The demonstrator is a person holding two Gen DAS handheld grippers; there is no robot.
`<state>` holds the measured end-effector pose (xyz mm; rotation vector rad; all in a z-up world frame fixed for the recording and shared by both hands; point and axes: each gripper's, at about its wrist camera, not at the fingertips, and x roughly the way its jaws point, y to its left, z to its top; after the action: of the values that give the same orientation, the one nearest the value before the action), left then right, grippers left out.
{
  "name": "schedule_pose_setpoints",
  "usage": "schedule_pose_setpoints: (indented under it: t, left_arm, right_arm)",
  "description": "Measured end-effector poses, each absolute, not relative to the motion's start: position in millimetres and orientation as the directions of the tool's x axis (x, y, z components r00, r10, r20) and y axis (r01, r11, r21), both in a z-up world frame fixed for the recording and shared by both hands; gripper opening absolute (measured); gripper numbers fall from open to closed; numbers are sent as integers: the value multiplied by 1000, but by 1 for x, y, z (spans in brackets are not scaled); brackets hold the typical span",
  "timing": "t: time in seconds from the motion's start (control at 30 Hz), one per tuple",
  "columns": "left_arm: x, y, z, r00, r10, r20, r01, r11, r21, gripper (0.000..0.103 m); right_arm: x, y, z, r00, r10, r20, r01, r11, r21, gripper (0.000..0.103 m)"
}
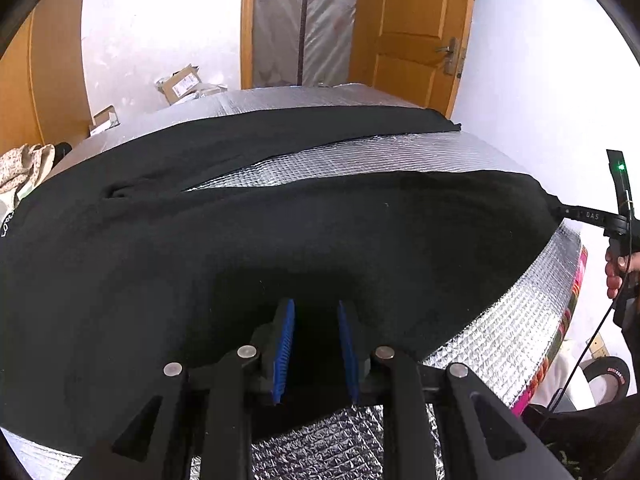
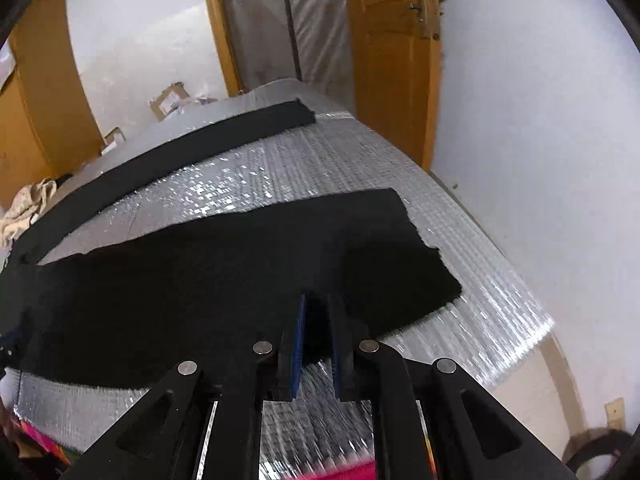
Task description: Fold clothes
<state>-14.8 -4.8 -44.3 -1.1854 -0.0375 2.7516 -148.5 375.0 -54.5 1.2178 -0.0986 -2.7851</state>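
The black pants [image 1: 280, 232] lie flat on the shiny worktop [image 1: 400, 152]. The left gripper [image 1: 316, 320] pinches their near edge in its jaws. The right gripper [image 2: 318, 308] pinches one leg end.

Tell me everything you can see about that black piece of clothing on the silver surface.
The black garment looks like trousers of soft, matte knit cloth. Two long legs lie flat on the silver quilted cover, splayed apart with a wedge of cover showing between them and joined at the left end. The near leg is wide, the far leg narrow. The left hand-held gripper has the near edge between its blue pads. The right hand-held gripper grips the end of the near leg.
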Motion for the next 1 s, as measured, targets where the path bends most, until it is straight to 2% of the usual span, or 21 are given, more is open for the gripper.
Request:
schedule_pose_setpoints:
  t: [0.1, 0.2, 0.3, 0.43, 0.57, 0.73, 0.87, 1.0]
  left_arm:
    - [-10, -9, -42, -676, 165, -718, -134, -986, -100, 22]
    - [-1, -21, -34, -700, 157, -697, -110, -988, -111, 22]
    - [7, -37, -30, -719, 104, -688, -51, -994, -98, 22]
    - [11, -56, -39, -694, 56, -718, 25, -995, -101, 22]
    - [21, -60, -45, -700, 54, -712, 30, -994, -104, 22]
    - [26, -70, -42, -707, 49, -706, 41, -993, -110, 22]
    - [27, -100, -34, -720, -51, -692, 148, -986, -82, 22]
    - [29, -150, -28, -697, -200, -689, 320, -946, -49, 22]
  right_arm:
    - [-143, 367, -46, -670, -91, -737, 51, -996, 76, 14]
    - [-140, 344, -32, -691, -157, -705, 105, -988, 118, 14]
    - [-130, 290, -27, -671, -306, -675, 270, -949, 162, 14]
    - [-121, 208, -41, -559, -480, -676, 500, -846, 187, 14]
    - [-118, 165, -61, -487, -513, -707, 604, -783, 152, 14]
    - [-105, 170, -67, -462, -519, -719, 618, -770, 158, 13]
    - [-105, 169, -55, -475, -525, -706, 603, -779, 174, 13]
    - [-105, 153, -47, -465, -568, -680, 639, -746, 186, 13]
